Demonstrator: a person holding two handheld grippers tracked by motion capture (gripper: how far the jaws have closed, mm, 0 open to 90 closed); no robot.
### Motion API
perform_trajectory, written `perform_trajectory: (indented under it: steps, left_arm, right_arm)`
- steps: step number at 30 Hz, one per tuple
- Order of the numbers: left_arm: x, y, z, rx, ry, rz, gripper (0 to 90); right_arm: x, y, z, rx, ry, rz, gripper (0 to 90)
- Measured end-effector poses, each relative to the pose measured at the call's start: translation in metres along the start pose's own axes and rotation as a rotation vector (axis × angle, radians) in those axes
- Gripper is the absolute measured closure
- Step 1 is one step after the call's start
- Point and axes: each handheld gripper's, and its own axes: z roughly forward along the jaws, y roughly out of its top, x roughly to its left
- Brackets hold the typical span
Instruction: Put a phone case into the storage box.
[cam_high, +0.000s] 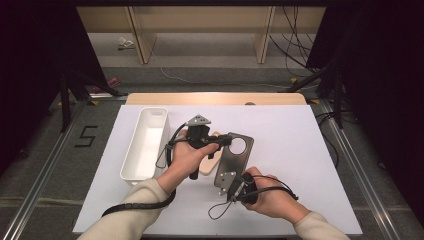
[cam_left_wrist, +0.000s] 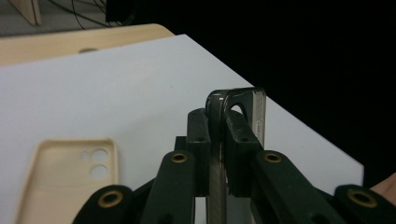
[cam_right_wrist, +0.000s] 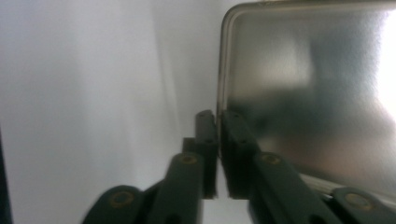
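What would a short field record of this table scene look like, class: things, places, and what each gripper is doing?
held thing: dark translucent phone case, lifted between both grippers
left gripper: shut on the case's camera-hole end
right gripper: jaws at the case's near edge
second case: beige phone case, flat on the table, hollow side up
bin: white oblong plastic bin, left of the hands
surface: white table

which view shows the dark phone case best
The high view: the whole dark phone case shows with its round camera hole, held between the left tool and the right tool. The left gripper view shows its edge clamped; the right gripper view shows its shiny inner face, blurred.
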Motion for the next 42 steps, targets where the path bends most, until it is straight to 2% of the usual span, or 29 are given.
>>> perform_trajectory:
  steps: [1, 2, 4, 7, 8, 10, 12, 15, 18, 21, 25, 28, 35, 37, 42]
  left_arm:
    - [0.0, 0.0, -0.001, -0.008, 0.003, 0.015, 81.7]
    - [0.0, 0.001, -0.001, -0.019, 0.002, 0.022, 81.7]
    - [0.0, 0.001, -0.002, -0.038, 0.01, 0.046, 81.7]
    - [0.001, 0.002, -0.005, -0.061, 0.035, 0.099, 81.6]
    - [0.001, 0.002, -0.006, -0.071, 0.044, 0.113, 81.6]
    - [0.002, 0.003, -0.009, -0.085, 0.052, 0.13, 81.6]
    - [0.005, 0.003, -0.012, -0.1, 0.058, 0.139, 81.6]
    - [0.008, 0.004, -0.017, -0.12, 0.071, 0.154, 81.5]
    - [0.012, 0.004, -0.022, -0.139, 0.09, 0.18, 81.5]
    - [0.016, 0.005, -0.027, -0.147, 0.1, 0.196, 81.5]
    - [0.019, 0.007, -0.033, -0.162, 0.105, 0.195, 81.5]
    - [0.022, 0.008, -0.037, -0.174, 0.105, 0.198, 81.5]
    - [0.03, 0.011, -0.05, -0.202, 0.119, 0.207, 81.5]
    - [0.033, 0.012, -0.054, -0.211, 0.124, 0.204, 81.5]
    - [0.039, 0.015, -0.064, -0.23, 0.138, 0.195, 81.5]
  right_arm:
    - [-0.001, -0.001, -0.001, -0.025, -0.021, 0.016, 71.6]
    - [-0.001, -0.001, -0.001, -0.025, -0.021, 0.016, 71.6]
    - [-0.002, -0.002, -0.002, -0.05, -0.038, 0.031, 63.9]
    - [-0.005, -0.004, -0.006, -0.092, -0.056, 0.09, 53.1]
    - [-0.007, -0.006, -0.006, -0.113, -0.075, 0.105, 49.1]
    - [-0.01, -0.009, -0.008, -0.138, -0.093, 0.135, 45.4]
    - [-0.014, -0.013, -0.011, -0.175, -0.104, 0.2, 39.4]
    - [-0.019, -0.02, -0.014, -0.235, -0.118, 0.262, 34.2]
    - [-0.022, -0.028, -0.016, -0.278, -0.145, 0.299, 28.3]
    - [-0.024, -0.031, -0.015, -0.291, -0.145, 0.318, 23.4]
    - [-0.026, -0.038, -0.014, -0.319, -0.15, 0.361, 18.9]
    - [-0.029, -0.041, -0.014, -0.34, -0.174, 0.376, 16.6]
    - [-0.032, -0.049, -0.015, -0.384, -0.181, 0.439, 16.7]
    - [-0.033, -0.051, -0.016, -0.39, -0.193, 0.441, 16.7]
    - [-0.035, -0.054, -0.014, -0.409, -0.172, 0.468, 16.6]
